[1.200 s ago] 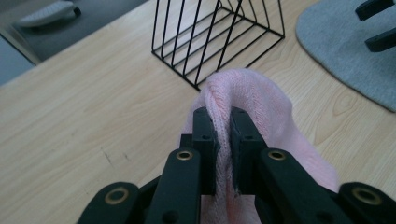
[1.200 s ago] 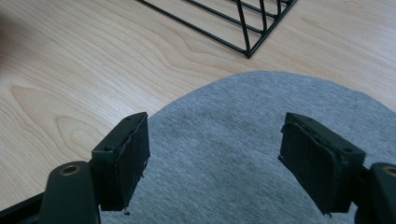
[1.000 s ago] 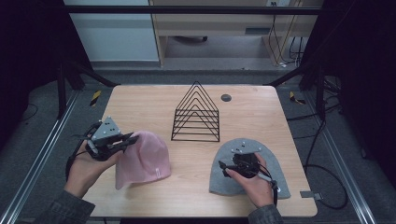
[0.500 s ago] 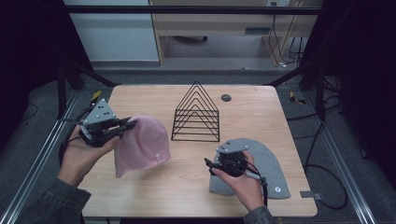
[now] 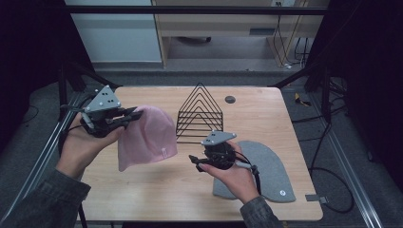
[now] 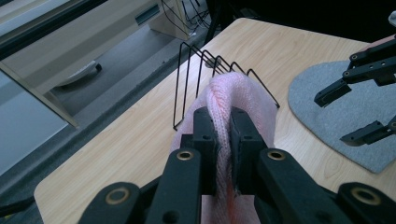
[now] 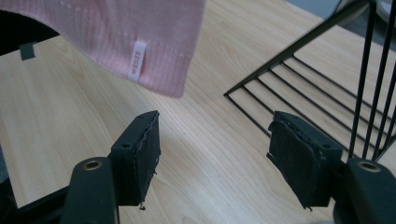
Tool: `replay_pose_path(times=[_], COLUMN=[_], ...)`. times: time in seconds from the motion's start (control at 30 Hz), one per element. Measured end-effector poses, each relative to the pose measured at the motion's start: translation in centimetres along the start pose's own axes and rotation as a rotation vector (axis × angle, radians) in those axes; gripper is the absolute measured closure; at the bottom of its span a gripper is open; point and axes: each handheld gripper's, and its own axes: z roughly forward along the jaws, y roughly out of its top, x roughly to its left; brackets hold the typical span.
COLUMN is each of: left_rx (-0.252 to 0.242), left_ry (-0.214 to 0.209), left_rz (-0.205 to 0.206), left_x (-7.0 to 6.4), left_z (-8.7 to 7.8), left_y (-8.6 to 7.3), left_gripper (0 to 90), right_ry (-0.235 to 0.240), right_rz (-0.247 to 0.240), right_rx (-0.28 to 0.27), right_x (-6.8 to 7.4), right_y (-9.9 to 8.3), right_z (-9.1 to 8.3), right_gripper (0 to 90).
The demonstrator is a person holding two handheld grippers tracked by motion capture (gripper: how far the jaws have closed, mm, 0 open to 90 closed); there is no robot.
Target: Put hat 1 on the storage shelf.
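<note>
A pink knit beanie (image 5: 145, 137) hangs above the table's left half, pinched at its upper edge by my left gripper (image 5: 134, 114). In the left gripper view the pink beanie (image 6: 233, 100) bulges out between the shut jaws. Its hem carries a small white label (image 7: 137, 60). My right gripper (image 5: 196, 161) is open and empty above the table's middle, just left of a grey beanie (image 5: 266, 171) that lies flat at the front right. The grey beanie (image 6: 348, 109) also appears in the left gripper view, with the right gripper (image 6: 345, 116) over it.
A black wire rack (image 5: 200, 114) of triangular dividers stands at the table's centre, close to both beanies; its base wires (image 7: 299, 79) lie just ahead of my right gripper. A small dark round disc (image 5: 230, 99) sits at the back. Cables trail off the right edge.
My left gripper has lifted the pink beanie up off the table and toward the rack. My right gripper has left the grey beanie and moved left to the table's middle, open.
</note>
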Motion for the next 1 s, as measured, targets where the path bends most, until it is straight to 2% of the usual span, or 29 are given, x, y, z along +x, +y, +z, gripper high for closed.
replay_pose_path(times=[0.03, 0.13, 0.6, 0.77, 1.0], left_rx=[0.001, -0.003, -0.014, -0.027, -0.043], left_ry=[0.001, -0.003, -0.005, -0.012, -0.025], left_rz=[0.006, 0.006, 0.025, 0.027, 0.033], left_x=[0.0, -0.1, 0.3, 0.9, 1.8], left_z=[0.0, -0.1, 0.2, 0.6, 1.4], left_y=[0.3, 0.6, 2.9, 4.0, 5.7], left_gripper=[82.6, 82.6, 82.4, 82.4, 82.3], right_ry=[0.005, 0.017, 0.041, 0.053, 0.055], right_rz=[-0.016, -0.023, -0.017, 0.0, -0.007], right_rx=[0.001, -0.003, -0.01, -0.023, -0.028], right_x=[0.2, 0.3, -0.2, -1.0, -2.6], right_y=[0.7, 1.2, 2.0, 2.7, 4.5], right_z=[-0.1, -0.1, -0.5, -0.9, -0.7], right_gripper=[33.6, 33.8, 34.9, 35.7, 37.4])
